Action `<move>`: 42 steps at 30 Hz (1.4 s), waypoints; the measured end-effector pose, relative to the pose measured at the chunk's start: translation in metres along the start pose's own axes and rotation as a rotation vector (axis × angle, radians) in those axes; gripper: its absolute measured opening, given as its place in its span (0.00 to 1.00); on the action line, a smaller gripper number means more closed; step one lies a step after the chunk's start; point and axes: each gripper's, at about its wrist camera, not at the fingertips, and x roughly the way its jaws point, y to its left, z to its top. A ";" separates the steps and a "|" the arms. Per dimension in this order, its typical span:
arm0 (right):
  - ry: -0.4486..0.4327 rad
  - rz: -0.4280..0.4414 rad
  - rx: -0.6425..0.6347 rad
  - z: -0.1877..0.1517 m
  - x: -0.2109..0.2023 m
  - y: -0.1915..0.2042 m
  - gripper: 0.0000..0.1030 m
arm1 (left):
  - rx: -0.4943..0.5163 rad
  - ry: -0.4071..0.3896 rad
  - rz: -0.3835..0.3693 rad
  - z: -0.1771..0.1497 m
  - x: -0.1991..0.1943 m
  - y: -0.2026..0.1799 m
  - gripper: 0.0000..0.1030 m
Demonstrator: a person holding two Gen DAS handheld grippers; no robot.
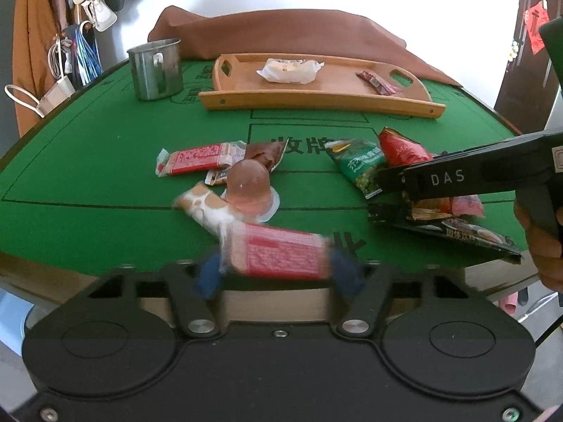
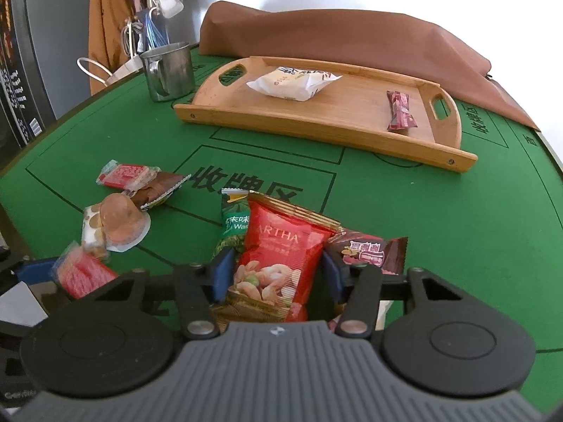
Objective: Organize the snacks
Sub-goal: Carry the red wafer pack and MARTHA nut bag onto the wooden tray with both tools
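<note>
Left wrist cam first: the left gripper (image 1: 278, 270) has its blue pads (image 1: 208, 277) on either end of a red snack bar (image 1: 281, 255) in a clear wrapper, so it's clamped on that, right at the near edge of the green felt table (image 1: 105, 147). The bar looks blurry. Just past it sits a jelly cup (image 1: 248, 190) on top of a few more wrappers, plus a second red bar (image 1: 200, 161). Over to the right, the right gripper (image 1: 390, 181) pokes into a pile of packets. At the back there's a wooden tray (image 1: 316, 100) with a white packet (image 1: 290, 70) and a small dark red stick (image 1: 378, 82) in it, and a steel mug (image 1: 156, 68) beside it.

Right wrist cam: the right gripper (image 2: 276, 274) is squeezing a red nut packet (image 2: 278, 260) between its pads. A green wasabi packet (image 2: 234, 228) lies just left of it, a brown wrapper (image 2: 369, 251) just right.
</note>
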 end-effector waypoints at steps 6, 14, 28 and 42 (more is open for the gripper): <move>-0.001 0.029 0.042 0.004 -0.006 -0.006 0.48 | -0.015 0.000 -0.034 0.005 -0.002 0.004 0.56; -0.009 0.047 0.080 0.011 -0.010 -0.014 0.46 | -0.009 -0.069 -0.037 0.027 -0.007 0.008 0.56; -0.033 0.063 0.149 0.044 -0.016 -0.035 0.44 | -0.030 -0.147 -0.077 0.093 0.009 0.023 0.56; -0.042 0.055 0.238 0.080 -0.011 -0.060 0.42 | -0.064 -0.128 -0.110 0.149 0.049 0.027 0.56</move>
